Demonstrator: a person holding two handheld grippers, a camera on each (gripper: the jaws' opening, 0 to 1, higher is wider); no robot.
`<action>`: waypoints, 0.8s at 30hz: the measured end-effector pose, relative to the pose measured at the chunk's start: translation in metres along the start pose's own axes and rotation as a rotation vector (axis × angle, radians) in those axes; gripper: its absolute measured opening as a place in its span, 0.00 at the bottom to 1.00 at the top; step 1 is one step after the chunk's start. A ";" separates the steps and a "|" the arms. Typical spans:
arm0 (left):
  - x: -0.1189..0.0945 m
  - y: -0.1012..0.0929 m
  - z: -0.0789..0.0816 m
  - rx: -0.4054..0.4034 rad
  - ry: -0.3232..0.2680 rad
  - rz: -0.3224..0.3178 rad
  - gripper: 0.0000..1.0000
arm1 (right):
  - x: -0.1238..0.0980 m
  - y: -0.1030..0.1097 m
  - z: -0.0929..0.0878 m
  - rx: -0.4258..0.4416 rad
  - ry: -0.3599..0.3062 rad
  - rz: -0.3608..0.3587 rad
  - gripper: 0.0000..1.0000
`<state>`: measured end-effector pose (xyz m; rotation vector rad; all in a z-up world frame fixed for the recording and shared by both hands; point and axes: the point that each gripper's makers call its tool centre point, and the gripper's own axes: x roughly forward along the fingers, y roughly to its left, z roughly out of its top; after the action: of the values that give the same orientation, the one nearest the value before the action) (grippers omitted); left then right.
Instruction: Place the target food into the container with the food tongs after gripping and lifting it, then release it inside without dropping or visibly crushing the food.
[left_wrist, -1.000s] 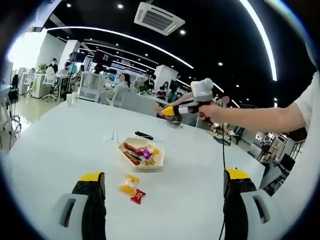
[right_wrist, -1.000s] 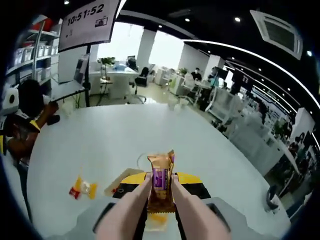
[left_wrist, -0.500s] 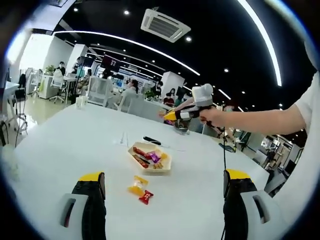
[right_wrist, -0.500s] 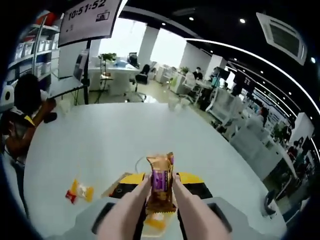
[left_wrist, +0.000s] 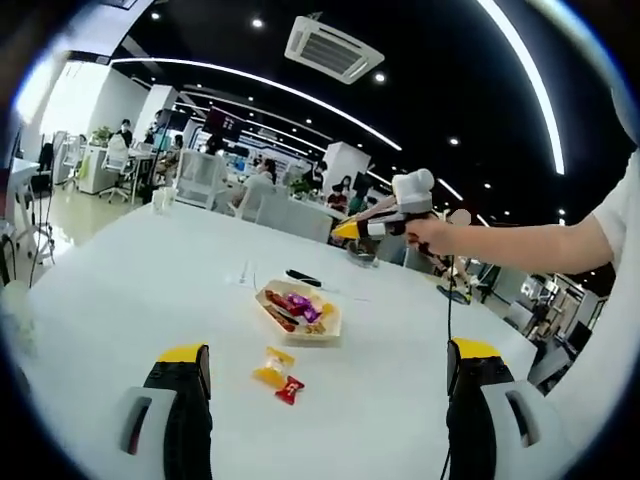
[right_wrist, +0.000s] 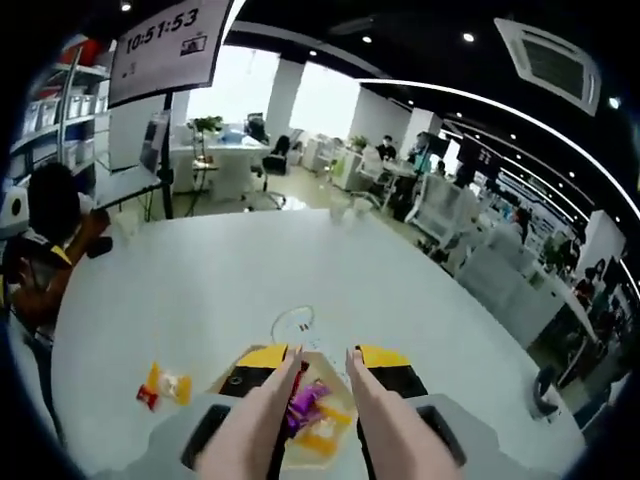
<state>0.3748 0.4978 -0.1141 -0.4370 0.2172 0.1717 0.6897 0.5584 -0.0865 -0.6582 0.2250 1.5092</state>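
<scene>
A shallow beige tray (left_wrist: 325, 327) of wrapped sweets sits mid-table. In the right gripper view the tray (right_wrist: 342, 385) lies directly under my right gripper (right_wrist: 323, 356). Its tong arms (right_wrist: 260, 410) stand slightly apart with nothing between them, and a purple sweet (right_wrist: 303, 400) and an orange one show below the gap. In the left gripper view a hand holds the right gripper (left_wrist: 352, 228) high above and beyond the tray. My left gripper (left_wrist: 328, 352) is open, low over the near table, with its jaws wide apart. A loose yellow and red sweet (left_wrist: 276, 373) lies in front of the tray.
The round white table (left_wrist: 120, 290) carries a black pen-like object (left_wrist: 301, 277) behind the tray and a loose sweet (right_wrist: 165, 383) left of it. A seated person (right_wrist: 45, 235) is at the table's far left edge. Office desks and chairs stand beyond.
The orange and purple snack held between the right tong arms is gone from them; the arms have parted a little, and sweets in the tray now show through the gap.
</scene>
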 end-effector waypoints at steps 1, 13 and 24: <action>0.002 0.000 -0.004 -0.004 0.014 -0.007 0.99 | -0.007 -0.001 -0.003 0.008 -0.002 -0.008 0.24; 0.013 -0.008 0.005 0.010 0.029 -0.045 0.99 | -0.023 -0.018 -0.024 0.113 -0.006 -0.058 0.25; 0.021 -0.021 0.015 0.024 0.007 -0.074 0.99 | -0.025 -0.011 -0.031 0.234 -0.031 -0.068 0.25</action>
<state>0.4016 0.4879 -0.0978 -0.4217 0.2093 0.0946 0.7065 0.5217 -0.0954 -0.4509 0.3464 1.4005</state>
